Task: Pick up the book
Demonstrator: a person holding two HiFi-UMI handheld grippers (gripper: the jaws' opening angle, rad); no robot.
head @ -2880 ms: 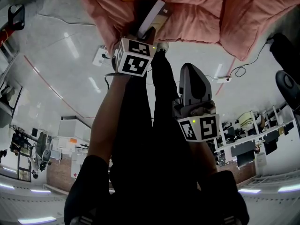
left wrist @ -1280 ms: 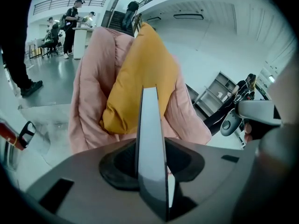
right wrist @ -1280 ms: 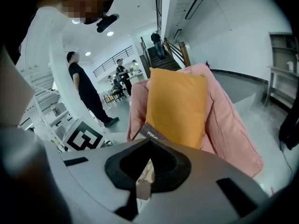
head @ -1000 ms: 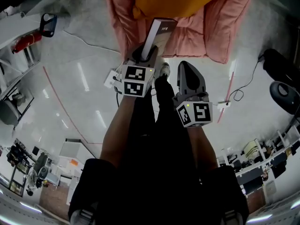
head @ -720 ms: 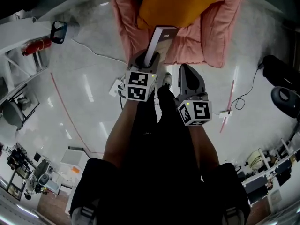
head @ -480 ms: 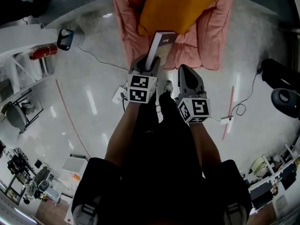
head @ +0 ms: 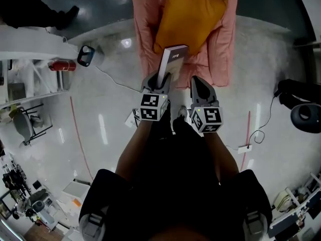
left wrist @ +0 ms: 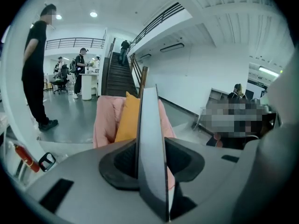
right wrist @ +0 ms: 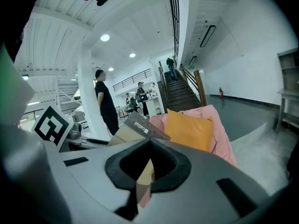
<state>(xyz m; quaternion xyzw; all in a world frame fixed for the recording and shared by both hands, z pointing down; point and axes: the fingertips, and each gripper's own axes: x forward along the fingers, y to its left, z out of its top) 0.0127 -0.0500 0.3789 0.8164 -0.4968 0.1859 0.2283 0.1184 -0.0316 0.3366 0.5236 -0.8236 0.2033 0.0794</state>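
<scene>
The book (head: 171,62) stands upright, spine edge toward me, with my left gripper (head: 160,79) shut on its lower end above the pink seat. In the left gripper view the book (left wrist: 152,125) runs edge-on straight between the dark pads of the left gripper (left wrist: 152,167), which press on both its sides. My right gripper (head: 197,79) hangs just right of it, its jaws together and nothing in them. In the right gripper view the book's brown cover (right wrist: 138,127) shows to the left, beyond the tips of the right gripper (right wrist: 149,141).
A pink padded seat (head: 143,39) with an orange cushion (head: 188,16) lies ahead on the glossy floor. A red fire extinguisher (head: 62,65) and a white rack are at the left, and cables with a power strip (head: 243,148) at the right. A person (left wrist: 35,73) stands nearby, stairs (left wrist: 117,76) behind.
Both grippers have risen together, the left carrying the book up off the pink seat. The seat and floor now look farther away, and the whole orange cushion shows.
</scene>
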